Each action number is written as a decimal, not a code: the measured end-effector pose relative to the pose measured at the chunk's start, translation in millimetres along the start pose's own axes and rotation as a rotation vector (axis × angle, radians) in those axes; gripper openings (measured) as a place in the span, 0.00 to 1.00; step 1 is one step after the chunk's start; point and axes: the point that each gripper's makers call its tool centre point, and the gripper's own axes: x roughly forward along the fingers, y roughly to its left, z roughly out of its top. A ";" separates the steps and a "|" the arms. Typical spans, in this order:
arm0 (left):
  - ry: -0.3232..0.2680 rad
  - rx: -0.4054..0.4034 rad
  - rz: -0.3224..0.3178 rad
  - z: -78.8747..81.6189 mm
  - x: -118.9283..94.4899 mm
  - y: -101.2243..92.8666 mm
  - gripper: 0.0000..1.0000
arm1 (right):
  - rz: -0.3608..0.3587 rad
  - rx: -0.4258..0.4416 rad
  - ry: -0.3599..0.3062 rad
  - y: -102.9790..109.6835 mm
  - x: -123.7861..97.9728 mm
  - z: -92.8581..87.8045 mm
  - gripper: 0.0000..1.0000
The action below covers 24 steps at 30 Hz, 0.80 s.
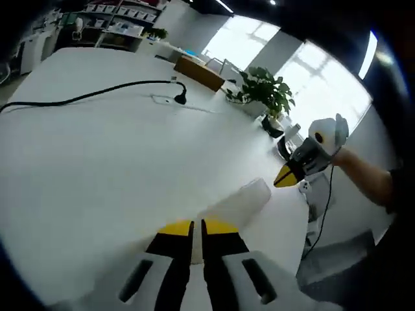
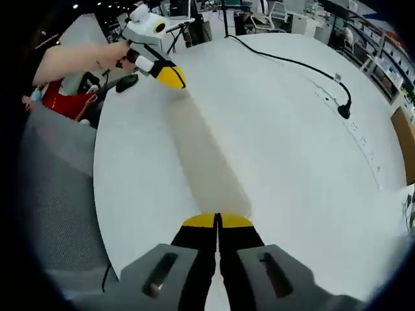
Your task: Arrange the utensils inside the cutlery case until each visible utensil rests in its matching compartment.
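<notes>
My left gripper (image 1: 198, 225) and right gripper (image 2: 218, 220) have their jaws pinched on opposite ends of a pale, blurred long thing (image 2: 204, 162). It hangs over the white counter (image 1: 97, 162), short of the black cable (image 1: 97, 94), with a potted plant (image 1: 266, 91) beyond that cable.

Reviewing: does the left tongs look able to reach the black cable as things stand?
Probably not yet: bare table leads to the black cable, but the left tongs look shut on a blurred pale strip that the right tongs also hold.
</notes>
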 end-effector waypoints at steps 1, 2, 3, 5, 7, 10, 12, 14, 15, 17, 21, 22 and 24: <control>0.013 0.021 0.001 -1.0 1.9 -2.1 0.00 | -0.003 0.013 0.012 -0.2 1.4 0.3 0.00; 0.025 0.035 0.002 -1.9 4.5 -4.2 0.00 | -0.002 0.022 0.026 -0.2 2.5 -0.7 0.00; 0.051 0.038 0.005 -5.6 8.6 -7.3 0.00 | -0.013 0.018 0.043 -1.2 4.2 -1.0 0.00; 0.108 0.092 0.027 -14.6 14.4 -8.0 0.00 | -0.044 -0.010 0.091 -7.7 6.2 -6.3 0.00; 0.150 0.137 0.050 -23.0 17.6 -7.4 0.00 | -0.048 -0.015 0.116 -9.0 9.9 -9.5 0.00; 0.116 0.116 0.042 -15.1 19.3 -7.8 0.00 | -0.055 -0.027 0.143 -9.5 11.1 -14.6 0.00; 0.138 0.133 0.042 -14.9 19.1 -7.0 0.00 | -0.058 0.001 0.152 -10.5 11.4 -15.0 0.00; 0.171 0.131 0.041 -15.1 19.1 -5.7 0.00 | -0.070 -0.014 0.180 -10.7 13.8 -15.7 0.00; 0.182 0.131 0.040 -14.7 19.9 -5.6 0.00 | -0.072 -0.004 0.202 -10.9 13.5 -16.5 0.00; 0.201 0.132 0.044 -14.6 20.4 -5.4 0.00 | -0.075 0.023 0.219 -12.2 13.8 -16.2 0.00; 0.228 0.164 0.060 -15.1 20.6 -6.1 0.00 | -0.055 0.087 0.174 -13.0 11.9 -18.3 0.00; 0.227 0.176 0.064 -15.1 20.6 -6.1 0.00 | -0.033 0.108 0.136 -11.2 12.0 -17.2 0.00; 0.226 0.195 0.073 -14.8 21.2 -4.8 0.00 | 0.007 0.126 0.101 -10.7 9.3 -16.9 0.00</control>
